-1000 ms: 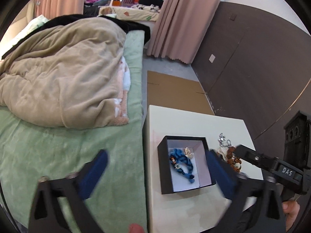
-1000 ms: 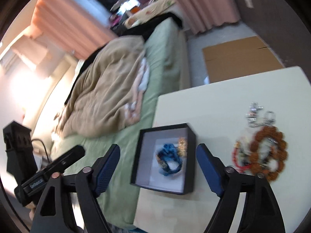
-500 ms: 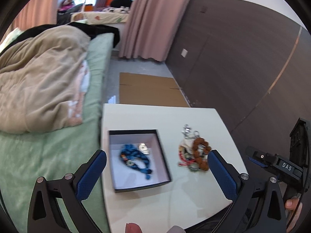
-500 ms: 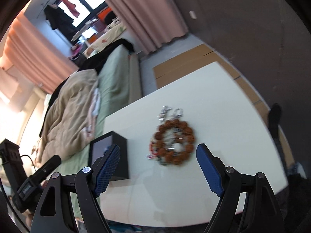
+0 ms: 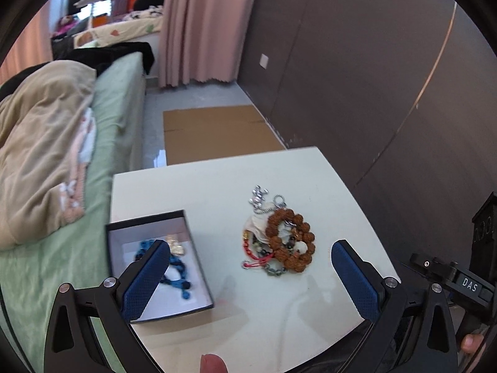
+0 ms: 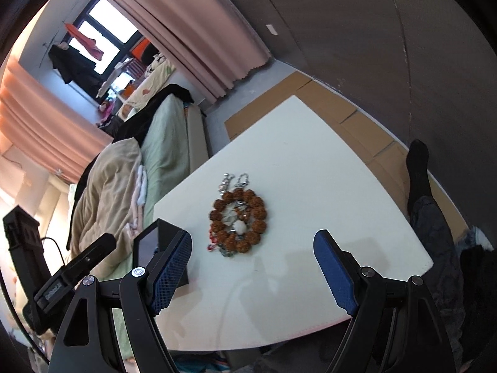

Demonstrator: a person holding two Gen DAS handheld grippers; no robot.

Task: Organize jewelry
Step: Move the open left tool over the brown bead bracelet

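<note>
A heap of jewelry lies mid-table: a brown bead bracelet (image 5: 290,238) (image 6: 238,221) on top of a red cord (image 5: 254,256), a silver chain and a silver charm (image 5: 258,195). Left of the heap stands an open black box (image 5: 115,229) (image 6: 148,242) with a white lining; a blue braided bracelet (image 5: 177,272) and a small gold piece (image 5: 175,244) lie in it. My left gripper (image 5: 248,279) hovers open above the table's near side, its left pad over the box. My right gripper (image 6: 253,275) is open too, short of the heap, nothing between its pads.
The white table (image 5: 198,186) stands beside a bed with a green sheet (image 5: 121,99) and a beige quilt (image 5: 40,143). Flat cardboard (image 5: 214,133) lies on the floor beyond the table. A dark wall panel (image 5: 357,77) runs along the right. A person's leg in a black sock (image 6: 419,168) is right of the table.
Both views swung to the right: the box slid from the centre to the left and the heap of jewelry came between the pads. Both grippers stayed open.
</note>
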